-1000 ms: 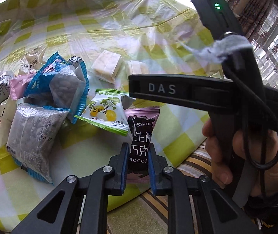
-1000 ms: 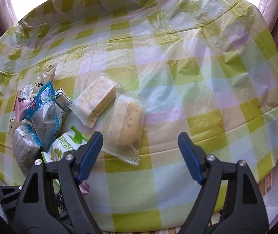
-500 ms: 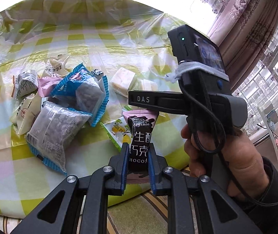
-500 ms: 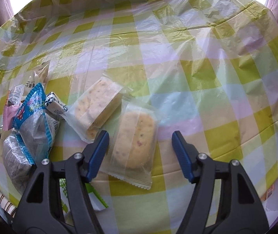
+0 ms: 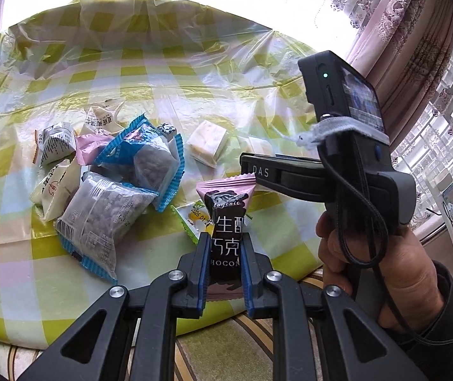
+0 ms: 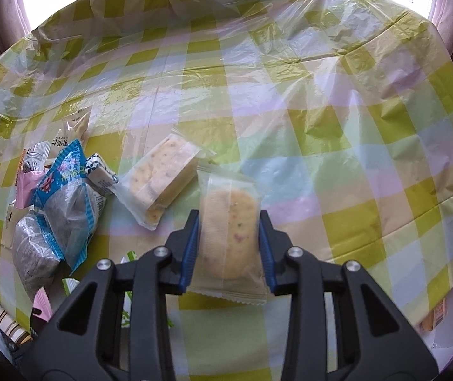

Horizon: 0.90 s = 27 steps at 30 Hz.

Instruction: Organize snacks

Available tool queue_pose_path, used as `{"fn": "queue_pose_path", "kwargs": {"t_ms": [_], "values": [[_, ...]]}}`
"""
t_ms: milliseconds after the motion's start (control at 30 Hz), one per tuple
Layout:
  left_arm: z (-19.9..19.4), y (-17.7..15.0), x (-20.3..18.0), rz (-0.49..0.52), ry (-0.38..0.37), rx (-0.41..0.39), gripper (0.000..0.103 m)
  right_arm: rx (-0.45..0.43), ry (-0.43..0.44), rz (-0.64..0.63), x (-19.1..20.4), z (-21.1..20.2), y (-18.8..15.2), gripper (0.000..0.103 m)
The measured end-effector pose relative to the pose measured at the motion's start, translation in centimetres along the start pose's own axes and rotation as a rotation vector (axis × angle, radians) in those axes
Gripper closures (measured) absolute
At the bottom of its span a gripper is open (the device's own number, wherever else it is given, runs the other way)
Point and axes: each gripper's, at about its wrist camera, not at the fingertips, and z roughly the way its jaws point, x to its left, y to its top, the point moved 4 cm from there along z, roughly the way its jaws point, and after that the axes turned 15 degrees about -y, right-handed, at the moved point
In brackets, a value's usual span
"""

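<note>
My left gripper (image 5: 226, 238) is shut on a pink and black chocolate packet (image 5: 226, 216), which stands upright between the pads above the table's near edge. In the right wrist view, my right gripper (image 6: 229, 219) is closing on a clear-wrapped round cookie packet (image 6: 229, 235). Both blue pads touch the packet's sides. A second clear packet with a pale square cake (image 6: 159, 181) lies just to its left on the cloth. A person's hand (image 5: 369, 254) holds the right gripper's handle at the right of the left wrist view.
A heap of snacks lies at the left: blue-edged packets (image 6: 67, 200), a grey one (image 5: 99, 219), white wrappers (image 5: 55, 143) and a green-white packet (image 5: 194, 219). A crinkled checked plastic cloth (image 6: 321, 127) covers the table. Curtains (image 5: 417, 47) hang at the right.
The right jaws have closed from wide apart onto the cookie packet's sides. The left gripper has risen and tilted a little with the chocolate packet still in it.
</note>
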Motion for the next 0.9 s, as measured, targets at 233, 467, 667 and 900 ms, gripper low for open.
{"fn": "queue_pose_path", "kwargs": {"t_ms": [233,467,667,900], "values": [[-0.4,-0.2,-1.1,0.011,0.012,-0.002,0.085,-0.019,0.036,0.026,-1.7,-1.8,-0.9,0.065],[0.1,-0.2,-2.6,0.027,0.003,0.005,0.085,-0.032,0.051,0.053,-3.7,-3.6,-2.1,0.065],[1.1,-0.2,-4.5,0.059,-0.025,0.021,0.085,-0.034,0.007,0.082,-7.0,-4.9,-3.7,0.065],[1.9,-0.5,-7.5,0.099,-0.062,0.044,0.085,0.005,-0.063,0.114,-11.4,-5.3,-6.4,0.065]]}}
